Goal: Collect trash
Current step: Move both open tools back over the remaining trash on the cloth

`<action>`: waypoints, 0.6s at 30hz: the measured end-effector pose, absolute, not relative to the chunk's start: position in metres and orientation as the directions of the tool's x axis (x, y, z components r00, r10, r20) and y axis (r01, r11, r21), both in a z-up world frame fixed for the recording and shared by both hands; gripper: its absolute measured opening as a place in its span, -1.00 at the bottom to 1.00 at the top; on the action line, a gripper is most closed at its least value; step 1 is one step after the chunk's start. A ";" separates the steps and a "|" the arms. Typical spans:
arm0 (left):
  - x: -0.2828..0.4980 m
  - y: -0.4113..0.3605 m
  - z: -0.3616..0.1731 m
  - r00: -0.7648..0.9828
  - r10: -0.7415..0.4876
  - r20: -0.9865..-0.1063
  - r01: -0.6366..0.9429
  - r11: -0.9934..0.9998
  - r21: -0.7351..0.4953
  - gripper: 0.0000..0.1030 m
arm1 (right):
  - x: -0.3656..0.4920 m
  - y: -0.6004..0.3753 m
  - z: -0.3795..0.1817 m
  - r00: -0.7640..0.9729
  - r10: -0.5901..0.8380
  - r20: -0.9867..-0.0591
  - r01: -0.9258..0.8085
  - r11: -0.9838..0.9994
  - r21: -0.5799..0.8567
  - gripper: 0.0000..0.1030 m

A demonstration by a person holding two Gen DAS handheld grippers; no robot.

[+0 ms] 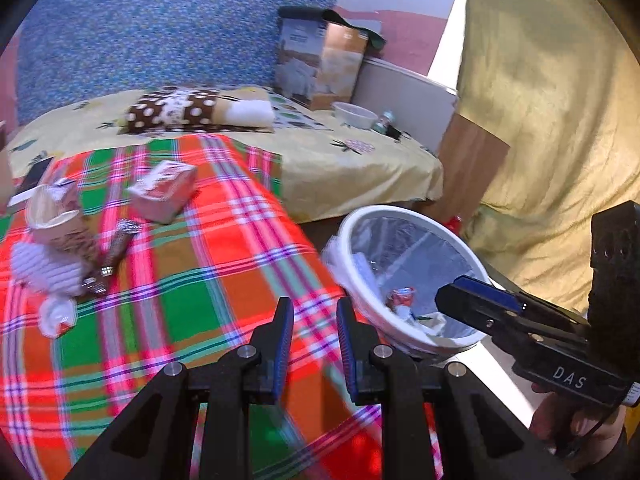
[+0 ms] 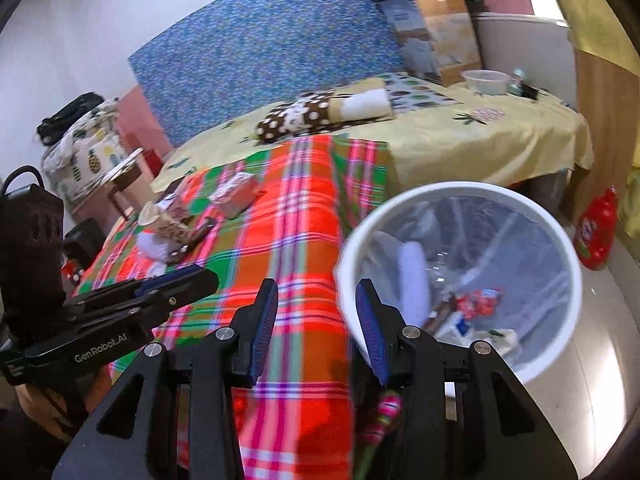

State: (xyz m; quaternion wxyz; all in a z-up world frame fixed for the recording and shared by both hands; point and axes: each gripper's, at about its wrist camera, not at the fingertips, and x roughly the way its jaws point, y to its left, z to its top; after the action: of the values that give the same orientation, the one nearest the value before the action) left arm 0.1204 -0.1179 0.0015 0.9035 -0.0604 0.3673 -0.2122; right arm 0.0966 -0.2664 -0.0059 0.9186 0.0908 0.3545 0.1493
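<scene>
Bed [image 2: 460, 140] at twelve o'clock under yellow sheet; blue patterned headboard [image 2: 272, 44] behind. Yellow curtain [image 1: 552, 100] at two o'clock. White wall [image 2: 80, 32] at ten. Glossy pale floor [image 2: 612, 340] at four.

A home bedroom. A bed [image 2: 460, 140] with yellow sheet and pillow [image 2: 320, 114] stands far. A padded blue headboard [image 2: 260, 48] backs it.

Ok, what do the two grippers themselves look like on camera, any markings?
Both are matte black with blue pads lining the jaws and silver pivot bolts on the linkages. The left gripper reads "GenRobot.AI" on its side, seen from the right wrist view. The right gripper reads "DAS", with a bare hand on its grip.
</scene>
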 end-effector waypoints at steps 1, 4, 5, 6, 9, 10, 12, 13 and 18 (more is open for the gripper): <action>0.119 -0.113 0.001 0.645 -0.420 -0.638 0.330 0.906 -0.264 -0.58 | 0.098 -0.261 -0.006 0.700 0.348 -0.624 -0.222 0.936 0.272 -0.17; 0.116 -0.091 0.000 0.666 -0.381 -0.641 0.280 0.925 -0.258 -0.58 | 0.100 -0.250 -0.005 0.690 0.367 -0.624 -0.250 0.930 0.271 -0.17; 0.115 -0.082 -0.001 0.673 -0.365 -0.644 0.259 0.931 -0.257 -0.58 | 0.101 -0.245 -0.005 0.686 0.374 -0.624 -0.260 0.927 0.270 -0.17; 0.114 -0.075 -0.001 0.678 -0.352 -0.646 0.242 0.936 -0.256 -0.58 | 0.102 -0.241 -0.005 0.681 0.383 -0.625 -0.273 0.924 0.269 -0.17; 0.113 -0.056 -0.004 0.686 -0.315 -0.656 0.195 0.948 -0.251 -0.58 | 0.103 -0.227 -0.003 0.670 0.402 -0.624 -0.301 0.916 0.266 -0.17; 0.113 -0.049 -0.005 0.689 -0.304 -0.658 0.179 0.951 -0.251 -0.58 | 0.105 -0.221 -0.003 0.666 0.409 -0.624 -0.314 0.912 0.263 -0.17; 0.112 -0.038 -0.006 0.694 -0.287 -0.660 0.155 0.955 -0.252 -0.58 | 0.106 -0.212 -0.002 0.658 0.422 -0.624 -0.335 0.906 0.260 -0.17; 0.112 -0.032 -0.006 0.698 -0.276 -0.661 0.142 0.958 -0.250 -0.57 | 0.107 -0.208 -0.002 0.653 0.428 -0.625 -0.344 0.902 0.259 -0.17; 0.110 -0.003 -0.008 0.716 -0.212 -0.665 0.067 0.969 -0.236 -0.57 | 0.114 -0.189 -0.001 0.635 0.453 -0.626 -0.378 0.889 0.260 -0.17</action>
State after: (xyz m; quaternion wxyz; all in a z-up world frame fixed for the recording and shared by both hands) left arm 0.1105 -0.0026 -0.0075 0.9210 -0.0980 0.3694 -0.0758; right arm 0.1137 -0.1889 -0.0012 0.9025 0.0520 0.3602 0.2302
